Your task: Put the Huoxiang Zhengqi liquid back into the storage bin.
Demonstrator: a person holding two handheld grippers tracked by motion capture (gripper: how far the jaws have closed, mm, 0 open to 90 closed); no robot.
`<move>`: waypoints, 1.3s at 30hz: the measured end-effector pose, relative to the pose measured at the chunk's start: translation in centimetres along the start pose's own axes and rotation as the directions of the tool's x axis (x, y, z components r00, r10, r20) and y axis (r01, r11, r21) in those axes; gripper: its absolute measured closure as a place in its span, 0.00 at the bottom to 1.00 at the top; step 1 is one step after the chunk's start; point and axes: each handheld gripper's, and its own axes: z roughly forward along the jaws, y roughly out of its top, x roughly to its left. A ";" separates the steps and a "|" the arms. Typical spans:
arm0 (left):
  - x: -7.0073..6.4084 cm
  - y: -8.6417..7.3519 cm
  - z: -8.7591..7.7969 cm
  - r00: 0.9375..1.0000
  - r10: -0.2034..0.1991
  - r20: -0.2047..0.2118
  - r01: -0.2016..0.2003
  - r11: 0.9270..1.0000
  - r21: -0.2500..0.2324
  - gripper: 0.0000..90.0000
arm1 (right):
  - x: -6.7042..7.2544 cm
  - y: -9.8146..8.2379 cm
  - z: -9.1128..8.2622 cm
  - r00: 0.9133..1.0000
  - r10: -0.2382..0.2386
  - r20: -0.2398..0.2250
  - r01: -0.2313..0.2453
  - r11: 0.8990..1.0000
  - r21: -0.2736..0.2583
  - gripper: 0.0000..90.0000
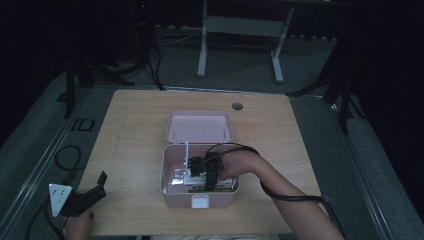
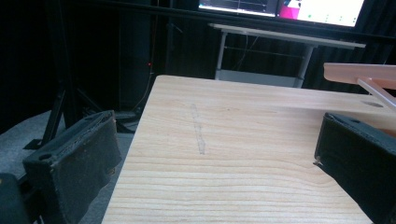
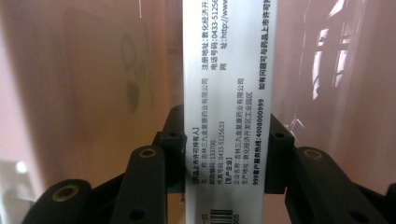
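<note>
- High view: a pink box (image 1: 172, 192) stands open at the middle of the tabletop (image 1: 135, 135), its lid (image 1: 199, 126) tipped back behind it. The right gripper (image 1: 196, 171) is down inside the box, where packets already lie along the near wall. The left gripper (image 1: 82, 200) rests at the near left corner, well apart from the box.
- Left gripper view: the fingers (image 2: 74, 163) stand wide with nothing between them, bare wood ahead; the lid's edge (image 2: 359, 72) shows at far right.
- Right gripper view: the fingers (image 3: 173, 149) are clamped on the two long sides of a white medicine carton (image 3: 229, 93) printed with text and a barcode, the pink wall (image 3: 93, 70) just behind it.
- Risk, as judged: the carton is held near one end, so it may pivot in the grip and jam against the wall or the packets below. Releasing it before it is seated could leave it propped up, blocking the lid from closing.
</note>
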 end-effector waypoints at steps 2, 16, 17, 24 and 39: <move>0.0 0.0 0.0 1.000 0.002 0.001 -0.002 1.000 -0.001 0.00 | 0.0 0.1 0.3 1.000 0.003 -0.005 -0.003 1.000 -0.005 0.68; -0.1 0.0 0.0 1.000 0.003 0.001 -0.003 1.000 0.001 0.00 | 0.2 -0.4 0.9 0.999 -0.027 -0.021 0.027 1.000 -0.011 0.58; -0.1 0.0 0.0 1.000 0.004 0.001 -0.004 1.000 0.001 0.00 | 0.2 -0.4 0.8 0.999 -0.029 -0.015 0.028 1.000 -0.002 0.57; 0.0 0.0 0.0 1.000 0.003 0.002 -0.003 1.000 0.000 0.00 | 0.4 -0.8 -0.9 1.000 -0.027 -0.013 0.027 0.999 -0.042 0.50; -0.1 0.0 0.0 1.000 0.005 0.001 -0.005 1.000 0.001 0.00 | -0.4 -5.4 -8.0 0.999 0.033 0.017 -0.027 0.960 -0.279 0.22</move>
